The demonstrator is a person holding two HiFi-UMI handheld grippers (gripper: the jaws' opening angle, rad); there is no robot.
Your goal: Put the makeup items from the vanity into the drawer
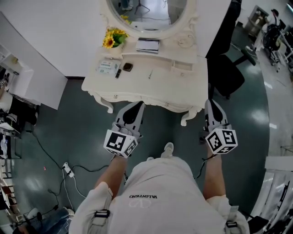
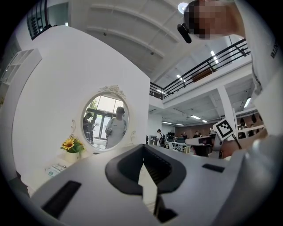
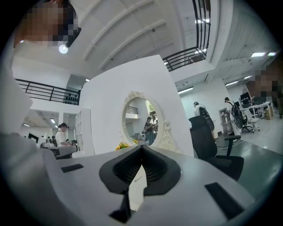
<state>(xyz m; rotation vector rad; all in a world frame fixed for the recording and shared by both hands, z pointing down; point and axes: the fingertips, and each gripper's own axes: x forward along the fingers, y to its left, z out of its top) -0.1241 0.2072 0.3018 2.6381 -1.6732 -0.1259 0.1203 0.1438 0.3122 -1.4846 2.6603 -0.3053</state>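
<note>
Stands square to the vanity (image 1: 137,89), well short of its front edge. Holds the left gripper (image 1: 136,109) and the right gripper (image 1: 211,106) low at waist height, noses aimed at the table. Reads as a ready pose ahead of any reach, not work in hand.

Shows 2 pairs of jaws pressed together tip to tip in the gripper views. Nothing pinched, nothing touched, only bare air and the mirror (image 1: 146,13) beyond.

Has the makeup lying untouched on the tabletop, well apart from both grippers: a dark compact (image 1: 127,66), a small dark tube (image 1: 118,73) just beside it, a thin pencil (image 1: 149,74) further right, and a flat packet (image 1: 108,67) near the sunflowers (image 1: 113,38).

Seems to have a small drawer (image 1: 183,65) pulled out at the back right of the top, though hard to confirm from here. Judged from this layout: nothing put away yet. Likely calls for spreading 1 pair of jaws first, then leaning in toward the compact.
</note>
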